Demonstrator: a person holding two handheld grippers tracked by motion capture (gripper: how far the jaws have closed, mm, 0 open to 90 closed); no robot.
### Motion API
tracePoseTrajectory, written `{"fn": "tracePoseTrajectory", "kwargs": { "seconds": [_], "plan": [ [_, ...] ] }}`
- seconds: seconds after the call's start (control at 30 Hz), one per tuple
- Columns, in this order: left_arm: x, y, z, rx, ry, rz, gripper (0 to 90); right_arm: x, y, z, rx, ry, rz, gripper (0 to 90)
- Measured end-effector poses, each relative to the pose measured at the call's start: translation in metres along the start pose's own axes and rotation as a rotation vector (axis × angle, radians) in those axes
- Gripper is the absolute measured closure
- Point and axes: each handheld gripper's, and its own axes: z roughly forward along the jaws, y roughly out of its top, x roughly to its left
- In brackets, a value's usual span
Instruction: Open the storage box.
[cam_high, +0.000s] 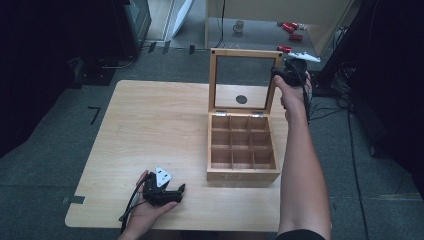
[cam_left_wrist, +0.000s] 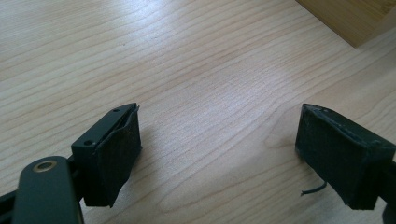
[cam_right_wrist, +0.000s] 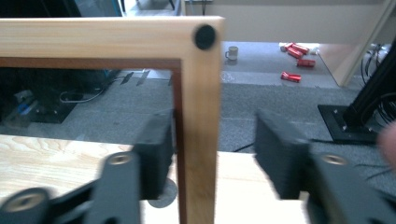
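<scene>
A wooden box with several empty compartments stands on the right half of the table. Its glass-windowed lid stands upright and open. My right gripper is at the lid's top right corner. In the right gripper view it is open, its jaws standing either side of the lid's right frame rail; the left jaw is close against the rail, the right jaw apart from it. My left gripper lies on the table near the front edge, left of the box. It is open with nothing between its jaws.
A corner of the box shows at the top right of the left gripper view. A black round mark on the table shows through the lid glass. A mug and red items lie on the floor behind the table.
</scene>
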Motion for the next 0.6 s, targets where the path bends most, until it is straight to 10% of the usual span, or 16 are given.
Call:
{"fn": "tracePoseTrajectory", "kwargs": {
  "seconds": [0.33, 0.6],
  "plan": [
    [0.000, 0.000, 0.000, -0.001, 0.000, 0.000, 14.4, -0.006, -0.027, -0.030, 0.024, 0.108, -0.040, 13.6],
    [0.000, 0.000, 0.000, 0.001, -0.001, -0.001, 14.5, -0.008, -0.055, -0.062, 0.017, 0.145, -0.027, 12.5]
  ]
}}
